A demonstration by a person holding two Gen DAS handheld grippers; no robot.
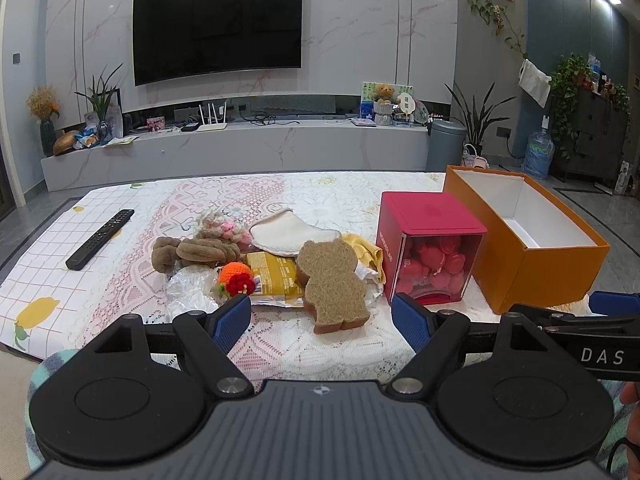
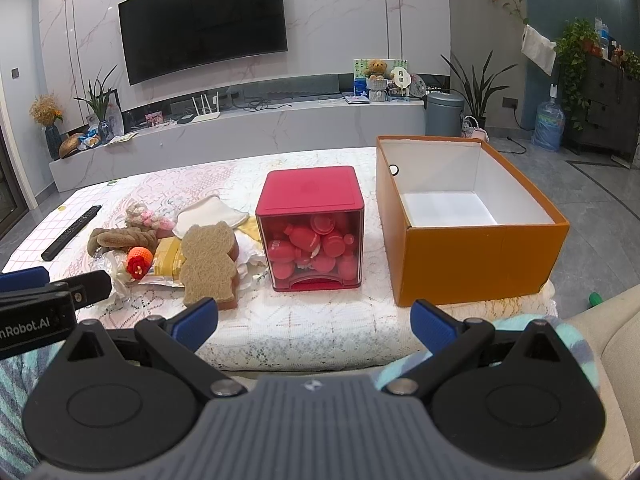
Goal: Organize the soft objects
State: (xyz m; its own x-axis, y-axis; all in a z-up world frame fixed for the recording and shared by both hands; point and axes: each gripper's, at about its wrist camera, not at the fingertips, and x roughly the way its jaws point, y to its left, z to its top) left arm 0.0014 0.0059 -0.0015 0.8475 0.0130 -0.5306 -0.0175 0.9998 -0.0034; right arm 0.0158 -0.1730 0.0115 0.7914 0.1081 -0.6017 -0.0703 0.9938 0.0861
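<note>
Tabletop: orange box (image 2: 476, 256) empty inside.

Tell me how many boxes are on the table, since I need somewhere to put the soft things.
2. The open orange box stands at the table's right end, nothing visible inside it. The red box, lid on, full of red pieces, sits just left of it, beside the soft pile.

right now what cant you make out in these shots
- Yellow packet: both views, partly covered by the bear-shaped sponge and the crocheted orange.
- Orange box floor: left wrist view, near wall hides most.
- Red container lid logo: both views, too faint.
</note>
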